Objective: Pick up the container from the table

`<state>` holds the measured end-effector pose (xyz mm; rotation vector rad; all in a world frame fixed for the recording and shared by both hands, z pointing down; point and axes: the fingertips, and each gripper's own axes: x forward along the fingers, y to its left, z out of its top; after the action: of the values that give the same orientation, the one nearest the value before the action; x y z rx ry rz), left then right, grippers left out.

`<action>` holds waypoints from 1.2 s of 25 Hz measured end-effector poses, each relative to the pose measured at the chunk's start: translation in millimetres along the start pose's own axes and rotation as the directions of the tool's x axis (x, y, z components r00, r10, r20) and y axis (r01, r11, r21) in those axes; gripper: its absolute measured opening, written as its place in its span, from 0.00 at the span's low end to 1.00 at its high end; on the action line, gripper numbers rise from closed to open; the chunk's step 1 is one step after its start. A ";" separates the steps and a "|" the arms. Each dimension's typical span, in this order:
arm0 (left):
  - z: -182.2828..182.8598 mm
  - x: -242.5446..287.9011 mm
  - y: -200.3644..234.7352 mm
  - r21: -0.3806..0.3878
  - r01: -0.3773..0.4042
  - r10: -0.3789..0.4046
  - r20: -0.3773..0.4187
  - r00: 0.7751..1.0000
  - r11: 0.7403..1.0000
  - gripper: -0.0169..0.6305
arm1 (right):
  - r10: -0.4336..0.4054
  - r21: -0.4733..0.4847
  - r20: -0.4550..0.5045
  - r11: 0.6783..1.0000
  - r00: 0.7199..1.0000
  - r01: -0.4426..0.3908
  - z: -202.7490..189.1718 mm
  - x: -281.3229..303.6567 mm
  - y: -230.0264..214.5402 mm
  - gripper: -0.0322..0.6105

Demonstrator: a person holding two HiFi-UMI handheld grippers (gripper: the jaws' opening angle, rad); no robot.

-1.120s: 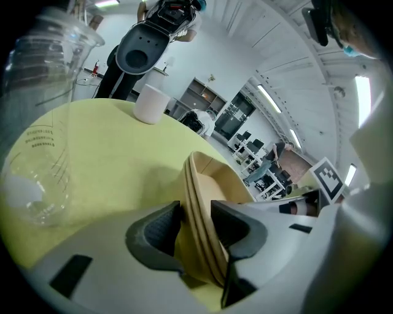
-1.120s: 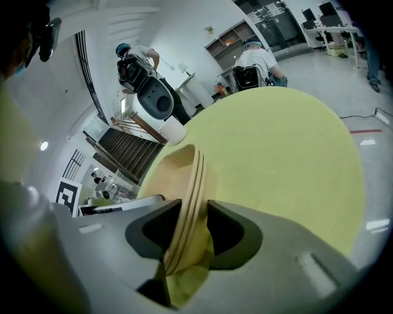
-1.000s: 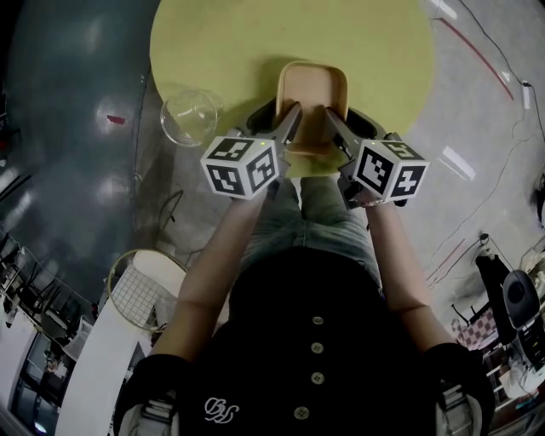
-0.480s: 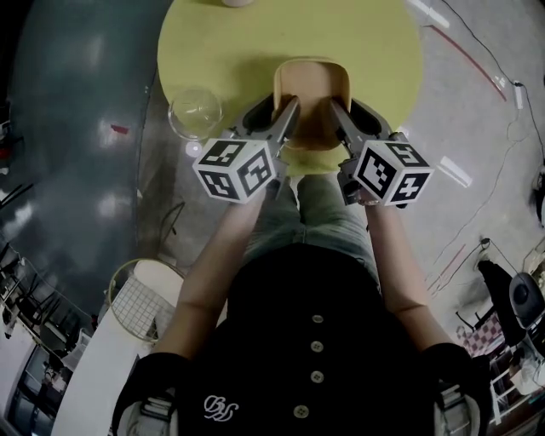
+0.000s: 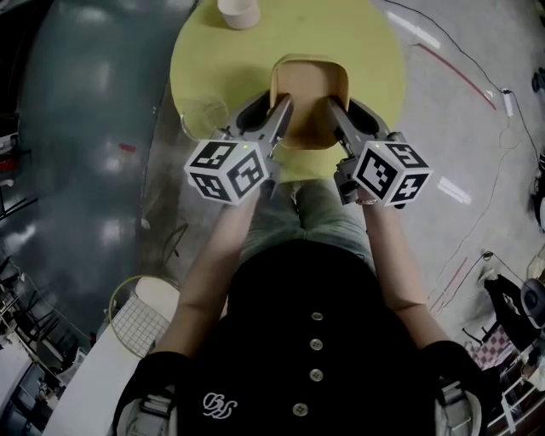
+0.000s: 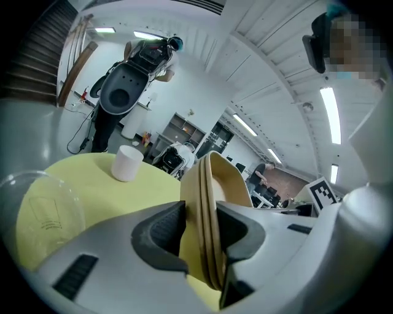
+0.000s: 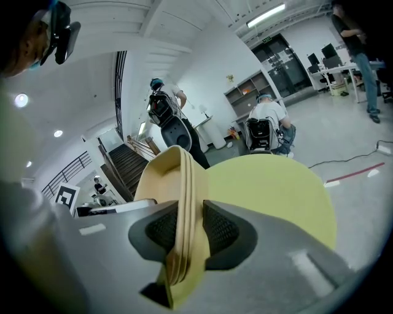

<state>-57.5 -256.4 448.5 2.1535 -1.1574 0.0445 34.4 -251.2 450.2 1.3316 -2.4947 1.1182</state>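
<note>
Container (image 5: 308, 98): tan, stacked tray-like, above the near edge of the table (image 5: 375, 51), held by its two side walls; whether it clears the top cannot be told.
Left gripper (image 5: 278, 115): jaws closing on the 9 o'clock wall, pads against it inside and out.
Right gripper (image 5: 335, 115): jaws pinching the 3 o'clock wall.
Bowl (image 5: 203, 115): clear glass, at 9 o'clock of the container, just beside the left gripper, apart from the container.
Cup (image 5: 238, 12): white, at 11 o'clock, on the table's far side, well apart.
Table: round, yellow-green top.
Floor (image 5: 77, 170): grey, glossy; cables (image 5: 443, 38) at 2 o'clock, a wire basket (image 5: 136, 311) at 7 o'clock.
Room: white ceiling with strip lights, a staircase, shelves and desks, people standing and sitting beyond the table.
</note>
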 end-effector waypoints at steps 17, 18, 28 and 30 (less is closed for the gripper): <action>85.6 -14.9 -56.7 0.161 0.083 -0.112 0.182 0.977 0.983 0.21 | 0.097 -0.174 0.137 0.982 0.986 -0.072 84.4 -30.8 39.6 0.17; 90.7 -14.6 -60.9 0.169 0.087 -0.119 0.193 0.974 0.982 0.21 | 0.104 -0.185 0.146 0.980 0.984 -0.076 90.4 -33.1 40.7 0.17; 129.0 -32.2 -84.5 0.222 0.119 -0.183 0.296 0.937 0.968 0.21 | 0.157 -0.264 0.218 0.960 0.963 -0.097 126.5 -47.7 68.5 0.17; 135.2 -35.9 -90.2 0.233 0.125 -0.196 0.313 0.929 0.964 0.21 | 0.167 -0.282 0.226 0.954 0.960 -0.100 132.7 -51.3 73.2 0.17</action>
<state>-48.9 -275.2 283.3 2.5080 -1.1988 -0.2971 42.3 -276.5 292.4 1.3102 -2.8275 0.6310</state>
